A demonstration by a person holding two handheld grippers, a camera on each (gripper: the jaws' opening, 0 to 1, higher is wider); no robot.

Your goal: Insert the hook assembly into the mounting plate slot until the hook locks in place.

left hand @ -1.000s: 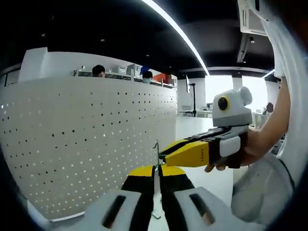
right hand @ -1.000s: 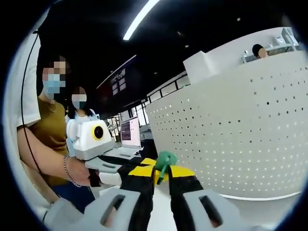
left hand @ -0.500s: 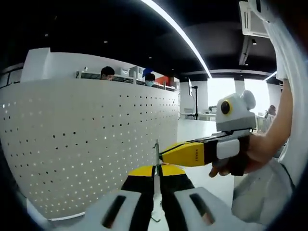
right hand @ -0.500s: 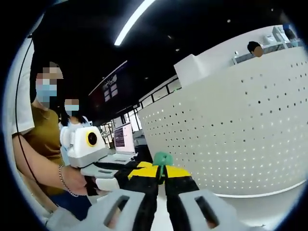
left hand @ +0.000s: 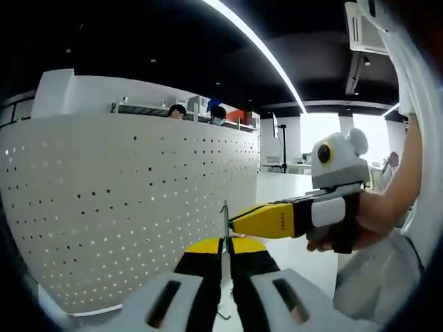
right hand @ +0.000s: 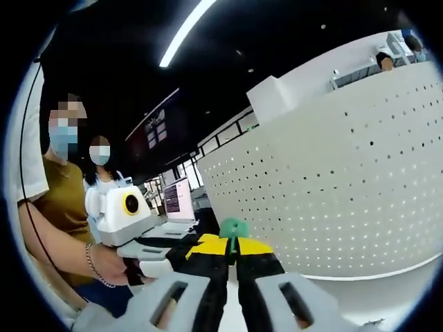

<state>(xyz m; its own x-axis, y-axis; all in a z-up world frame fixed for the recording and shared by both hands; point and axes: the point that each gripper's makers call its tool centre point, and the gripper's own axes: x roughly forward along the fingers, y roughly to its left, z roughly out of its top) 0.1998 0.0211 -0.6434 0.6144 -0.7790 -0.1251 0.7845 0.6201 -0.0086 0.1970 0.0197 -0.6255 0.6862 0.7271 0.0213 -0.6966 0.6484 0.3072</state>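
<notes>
My left gripper (left hand: 223, 243) is shut on a thin metal piece (left hand: 224, 225), seen edge-on and standing up from the jaws. My right gripper (left hand: 237, 223) reaches in from the right, its yellow tip right beside that metal piece. In the right gripper view, my right gripper (right hand: 232, 243) is shut on a green plastic hook part (right hand: 233, 227), which pokes out above the jaws. My left gripper (right hand: 197, 242) comes in from the left, its tip close to the green part. I cannot tell whether the two held pieces touch.
A curved white perforated panel (left hand: 124, 207) stands to the left of the left gripper view and on the right as the perforated panel (right hand: 346, 187). Two people (right hand: 62, 200) stand at the left. A laptop (right hand: 178, 200) sits behind the grippers. A hand (left hand: 360, 221) holds the right gripper.
The right gripper view has tilted slightly with the hand. The right gripper drifted a little right and up, then settled. Both grippers keep their holds, tips still close together.
</notes>
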